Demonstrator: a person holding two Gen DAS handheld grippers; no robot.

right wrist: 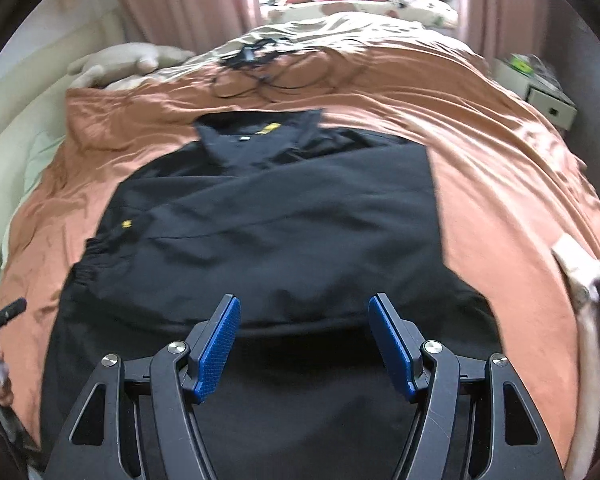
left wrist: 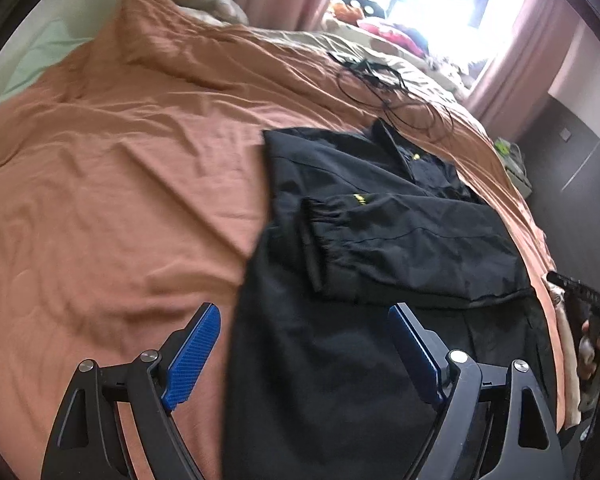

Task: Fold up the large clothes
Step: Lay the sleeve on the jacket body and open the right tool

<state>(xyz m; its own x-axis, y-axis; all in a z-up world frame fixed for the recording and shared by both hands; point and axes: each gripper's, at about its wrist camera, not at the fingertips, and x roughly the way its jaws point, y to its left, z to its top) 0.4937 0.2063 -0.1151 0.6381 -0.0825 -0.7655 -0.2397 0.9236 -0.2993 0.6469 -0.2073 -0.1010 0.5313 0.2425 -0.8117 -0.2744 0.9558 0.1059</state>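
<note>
1. A black jacket (right wrist: 276,216) is lying flat on the bed, spread over the rust-orange bedspread (left wrist: 112,184), its collar (right wrist: 260,136) pointing toward the far window.
2. One sleeve is lying folded across the body of the jacket, and its gathered elastic cuff (left wrist: 320,216) is resting on the chest panel next to a small yellow logo.
3. The left hand-held gripper (left wrist: 304,352) is hovering over the near left edge of the jacket with its blue pads spread wide; nothing is sitting between them, one pad over the orange cover, the other over black cloth.
4. The right hand-held gripper (right wrist: 304,344) is hanging above the near hem of the jacket, its pads apart too, gripping nothing.
5. Both views are showing slight blur.
6. A tangle of black cable (right wrist: 256,68) is lying on the bedspread well beyond the collar.
7. A pale stuffed toy (right wrist: 128,62) is sitting at the far left of the bed, near the pink curtains (right wrist: 188,4).
8. A white bedside unit (right wrist: 548,100) is standing off the bed's right side.
</note>
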